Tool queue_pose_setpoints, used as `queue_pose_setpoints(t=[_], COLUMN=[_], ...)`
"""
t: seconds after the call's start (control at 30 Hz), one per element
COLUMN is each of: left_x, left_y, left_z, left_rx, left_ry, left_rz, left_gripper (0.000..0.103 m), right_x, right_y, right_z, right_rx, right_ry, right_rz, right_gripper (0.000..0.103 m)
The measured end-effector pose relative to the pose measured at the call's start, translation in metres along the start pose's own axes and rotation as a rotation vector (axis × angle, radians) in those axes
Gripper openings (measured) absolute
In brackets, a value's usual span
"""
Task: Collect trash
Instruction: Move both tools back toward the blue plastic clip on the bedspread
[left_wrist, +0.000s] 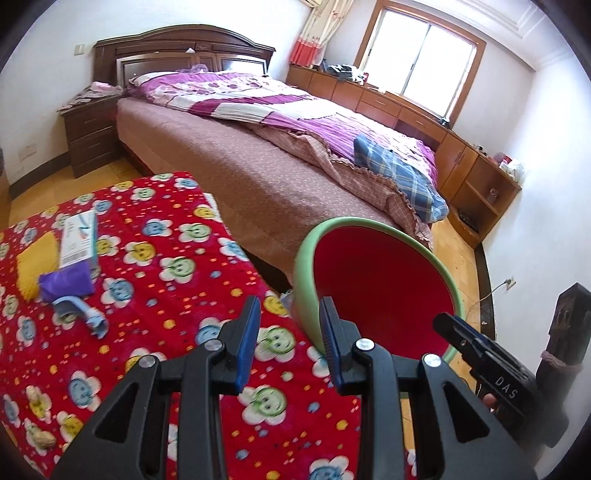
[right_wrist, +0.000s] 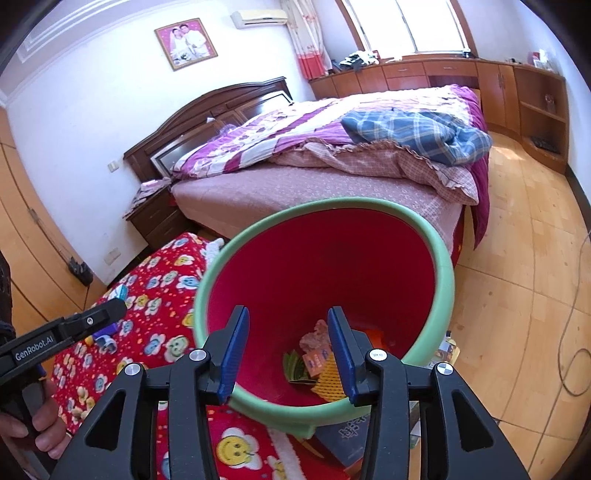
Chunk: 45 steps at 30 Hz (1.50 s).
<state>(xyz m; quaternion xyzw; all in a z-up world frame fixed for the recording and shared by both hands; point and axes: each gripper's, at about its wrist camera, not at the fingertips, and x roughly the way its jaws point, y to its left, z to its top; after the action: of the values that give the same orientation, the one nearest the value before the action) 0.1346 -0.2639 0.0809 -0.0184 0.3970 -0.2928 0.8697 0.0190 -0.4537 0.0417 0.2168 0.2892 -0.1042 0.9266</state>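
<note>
while both hand-held grippers gape, bin (right_wrist: 439, 280) rim overhangs cloth (left_wrist: 155, 280).

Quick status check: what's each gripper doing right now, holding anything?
Left gripper: open, empty, over the red flowered cloth.
Right gripper: open, empty, above the green-rimmed bin.

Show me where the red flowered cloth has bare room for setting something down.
On the flowered cloth, free room lies between the left gripper and the blue scrap, and along the edge toward the bed. The far left corner is crowded: yellow sponge, white box, purple wrapper.
</note>
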Motion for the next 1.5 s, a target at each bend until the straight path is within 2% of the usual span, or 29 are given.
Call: queue_pose_setpoints(t=[0.5,0.8,1.03,1.3,1.5], left_x=[-0.057,-0.088,-0.110,-0.120,-0.121], left_y=[0.070,0.125,0.172,0.219,0.246], left_z=[-0.020,-0.033,-0.045,-0.065,-0.076], left_rx=[-0.111,-0.203,-0.276,-0.341,-0.386], left_ry=[-0.046,-0.083,-0.116,-0.112,-0.099], left_rz=[0.118,0.206,0.287,0.389,0.420], left_gripper=[0.032,0.032,0.033,0.034,0.034], right_x=[-0.005,0.006,0.025,0.059,0.088], right_y=[0.071,0.120,0.163,0.206,0.230], right_z=[-0.013,-0.022,-0.029,-0.039,-0.047], right_rx=[-0.107,-0.195,-0.270,-0.348,-0.382], right_ry=[0.030,0.073,0.117,0.184,0.235], right_rz=[0.094,0.153,0.205,0.239,0.256], right_gripper=[0.045,0.045,0.045,0.045,0.045])
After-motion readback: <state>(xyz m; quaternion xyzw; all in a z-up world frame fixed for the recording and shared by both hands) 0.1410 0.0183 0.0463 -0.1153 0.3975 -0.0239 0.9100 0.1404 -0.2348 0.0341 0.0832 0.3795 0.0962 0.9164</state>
